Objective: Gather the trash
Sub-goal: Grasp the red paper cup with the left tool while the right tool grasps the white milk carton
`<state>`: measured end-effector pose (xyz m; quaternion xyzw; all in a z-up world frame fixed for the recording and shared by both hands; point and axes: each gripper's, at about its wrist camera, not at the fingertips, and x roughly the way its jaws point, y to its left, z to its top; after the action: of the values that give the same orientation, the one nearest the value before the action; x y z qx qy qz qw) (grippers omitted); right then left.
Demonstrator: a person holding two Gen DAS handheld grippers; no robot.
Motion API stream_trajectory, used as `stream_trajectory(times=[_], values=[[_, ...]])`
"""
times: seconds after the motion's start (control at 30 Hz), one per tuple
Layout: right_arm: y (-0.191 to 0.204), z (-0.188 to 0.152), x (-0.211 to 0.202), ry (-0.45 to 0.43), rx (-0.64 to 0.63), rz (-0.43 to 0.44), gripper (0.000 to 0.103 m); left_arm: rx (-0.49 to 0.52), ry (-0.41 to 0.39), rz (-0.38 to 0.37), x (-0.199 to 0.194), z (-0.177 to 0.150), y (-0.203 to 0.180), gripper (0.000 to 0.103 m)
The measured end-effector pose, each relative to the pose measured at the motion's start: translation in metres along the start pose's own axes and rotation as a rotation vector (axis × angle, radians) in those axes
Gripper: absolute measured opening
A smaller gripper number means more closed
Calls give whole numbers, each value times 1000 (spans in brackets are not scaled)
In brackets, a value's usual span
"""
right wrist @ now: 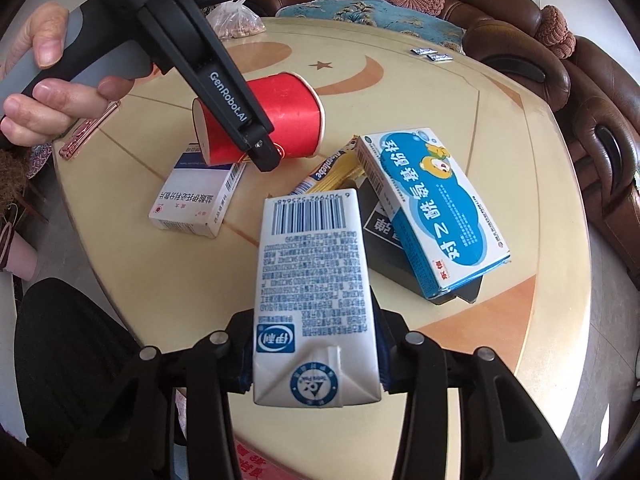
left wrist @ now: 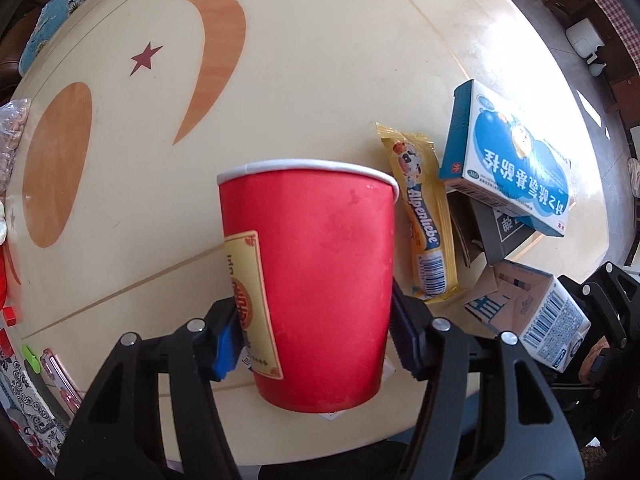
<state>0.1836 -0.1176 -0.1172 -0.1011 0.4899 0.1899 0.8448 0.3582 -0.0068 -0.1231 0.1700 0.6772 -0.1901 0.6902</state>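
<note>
Left gripper (left wrist: 316, 332) jaws clamp the red cup (left wrist: 316, 280); right gripper (right wrist: 316, 356) jaws clamp the milk carton (right wrist: 312, 300), its long axis toward 12 o'clock, above the counter (right wrist: 500, 340).

Both views bright, lit by daylight. Strong glare on the table (left wrist: 532, 32) at far right — surface detail washed out there. Heavy fisheye bending at edges, corners black. Near gripper frames slightly soft; centre sharp, shadows faint.
</note>
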Motion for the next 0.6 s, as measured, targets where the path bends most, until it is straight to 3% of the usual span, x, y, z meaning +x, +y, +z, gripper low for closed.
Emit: stream_trajectory(times=[0.33, 0.6], values=[[0, 4, -36, -62, 19, -36, 42, -41, -81, 31, -26, -23, -3, 61], [-5, 5, -85, -135, 67, -73, 42, -57, -179, 71, -65, -72, -19, 61]])
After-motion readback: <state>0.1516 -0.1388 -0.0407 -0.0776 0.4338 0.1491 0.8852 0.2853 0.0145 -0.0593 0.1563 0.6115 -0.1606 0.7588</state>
